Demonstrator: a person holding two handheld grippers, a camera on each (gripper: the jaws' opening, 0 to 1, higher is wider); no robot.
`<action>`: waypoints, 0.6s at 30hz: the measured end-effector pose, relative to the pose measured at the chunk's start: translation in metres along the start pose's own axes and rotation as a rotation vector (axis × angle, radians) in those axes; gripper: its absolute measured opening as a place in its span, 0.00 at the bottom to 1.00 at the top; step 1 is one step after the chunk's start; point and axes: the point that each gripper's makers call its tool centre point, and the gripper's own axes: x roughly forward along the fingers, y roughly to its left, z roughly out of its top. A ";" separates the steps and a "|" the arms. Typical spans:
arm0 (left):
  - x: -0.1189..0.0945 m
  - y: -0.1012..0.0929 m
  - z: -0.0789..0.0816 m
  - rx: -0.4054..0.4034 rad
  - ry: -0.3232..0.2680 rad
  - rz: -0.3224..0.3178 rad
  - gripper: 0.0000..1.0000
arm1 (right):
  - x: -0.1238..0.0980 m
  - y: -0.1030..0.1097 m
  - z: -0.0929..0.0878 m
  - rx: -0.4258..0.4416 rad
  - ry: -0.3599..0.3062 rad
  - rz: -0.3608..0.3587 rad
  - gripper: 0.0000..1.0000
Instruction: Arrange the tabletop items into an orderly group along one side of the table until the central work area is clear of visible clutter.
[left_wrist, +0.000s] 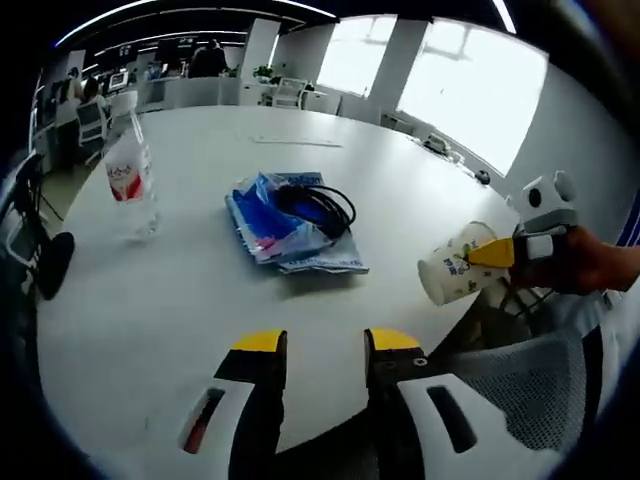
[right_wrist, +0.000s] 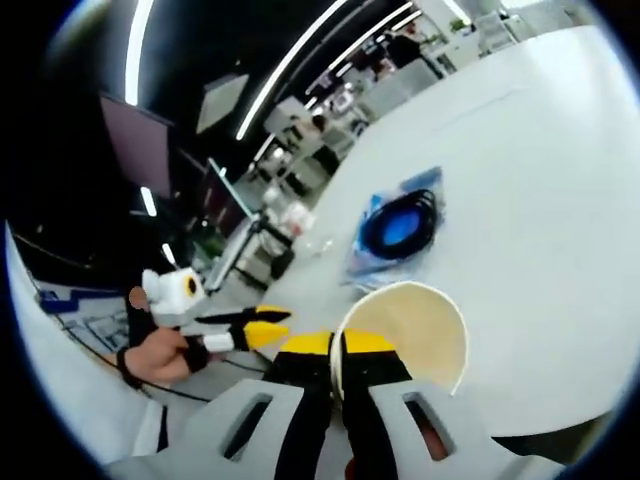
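A paper cup (left_wrist: 455, 265) hangs tipped on its side over the table's right edge, and my right gripper (left_wrist: 505, 252) is shut on its rim. In the right gripper view the cup (right_wrist: 405, 330) shows its open mouth, with my right gripper (right_wrist: 337, 345) pinching the wall. My left gripper (left_wrist: 326, 343) stands open over the near table edge with nothing in it; it also appears as the left gripper (right_wrist: 262, 326), held by a hand. A clear water bottle (left_wrist: 128, 175) stands at the left. Blue packets (left_wrist: 290, 235) with a coiled black cable (left_wrist: 318, 205) lie mid-table.
The round white table (left_wrist: 200, 300) stretches away toward office desks and windows. A grey mesh chair (left_wrist: 525, 385) sits at the near right edge. A black chair (left_wrist: 40, 255) stands by the left edge. The blue packets (right_wrist: 400, 225) lie past the cup.
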 end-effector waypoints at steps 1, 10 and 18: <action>-0.002 0.004 -0.001 -0.007 -0.003 0.012 0.30 | -0.001 -0.002 0.002 0.001 -0.003 -0.005 0.00; -0.011 0.018 -0.001 -0.056 -0.035 0.042 0.32 | 0.004 -0.003 0.012 -0.009 -0.006 -0.021 0.00; -0.016 0.027 0.001 -0.090 -0.062 0.073 0.35 | 0.025 0.010 0.018 -0.059 0.030 -0.001 0.00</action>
